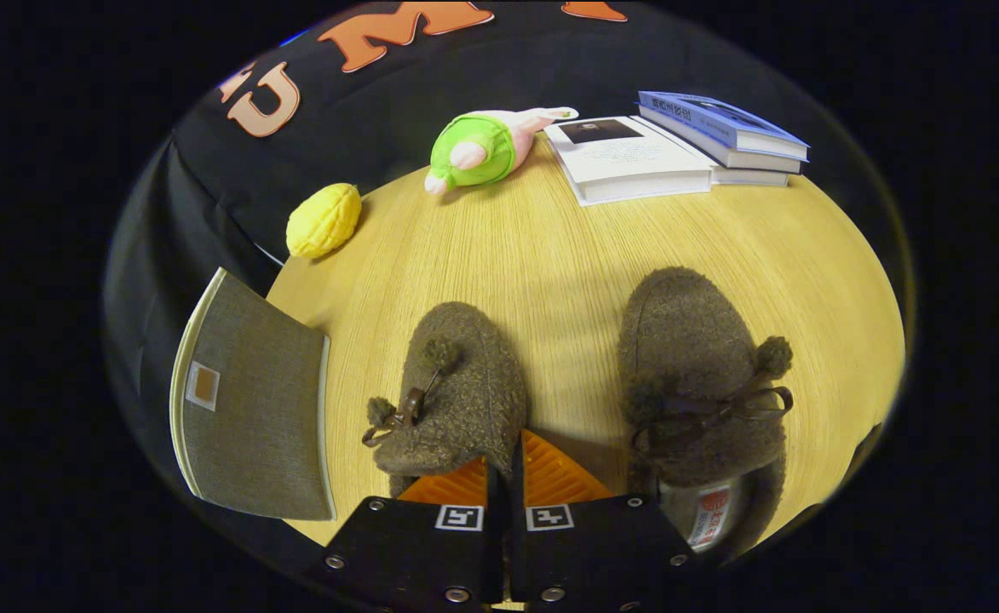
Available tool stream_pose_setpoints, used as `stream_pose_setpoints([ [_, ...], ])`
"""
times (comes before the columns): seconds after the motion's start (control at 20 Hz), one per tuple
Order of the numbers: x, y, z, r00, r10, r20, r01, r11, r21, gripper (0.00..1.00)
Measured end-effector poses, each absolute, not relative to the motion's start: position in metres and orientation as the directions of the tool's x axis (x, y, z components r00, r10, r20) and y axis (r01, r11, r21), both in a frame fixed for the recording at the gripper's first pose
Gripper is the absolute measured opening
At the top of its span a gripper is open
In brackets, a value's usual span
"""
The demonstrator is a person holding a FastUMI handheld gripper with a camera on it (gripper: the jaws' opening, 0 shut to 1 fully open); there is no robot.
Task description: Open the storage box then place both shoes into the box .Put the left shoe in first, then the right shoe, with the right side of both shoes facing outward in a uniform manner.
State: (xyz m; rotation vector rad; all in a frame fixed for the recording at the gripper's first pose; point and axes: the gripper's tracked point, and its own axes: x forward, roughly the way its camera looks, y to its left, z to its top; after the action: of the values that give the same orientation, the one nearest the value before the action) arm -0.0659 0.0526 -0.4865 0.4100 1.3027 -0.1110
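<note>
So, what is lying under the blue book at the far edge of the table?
The blue book rests on another book, beside an open one. The lower cover is hidden. The gripper is shut, empty, between the shoes.

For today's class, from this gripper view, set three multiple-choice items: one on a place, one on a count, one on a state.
1. Where is the yellow toy?
A. on the books
B. near the table's edge, beyond the grey box
C. inside a shoe

2. How many shoes are on the table?
A. one
B. two
C. three

3. How are the gripper's fingers?
A. wide apart
B. clamped on a book
C. closed together

Key: 1 B, it lies past the grey box; 2 B, left shoe and right shoe; 3 C, practically no gap shows.
</note>
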Motion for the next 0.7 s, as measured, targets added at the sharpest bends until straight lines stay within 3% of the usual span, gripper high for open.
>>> stream_pose_setpoints([
  [0.35,-0.037,0.092,-0.428,0.359,0.234,-0.903,0.283,0.895,0.345,0.04],
  [0.7,0.005,0.154,-0.351,0.472,0.310,-0.825,0.175,0.885,0.432,0.04],
])
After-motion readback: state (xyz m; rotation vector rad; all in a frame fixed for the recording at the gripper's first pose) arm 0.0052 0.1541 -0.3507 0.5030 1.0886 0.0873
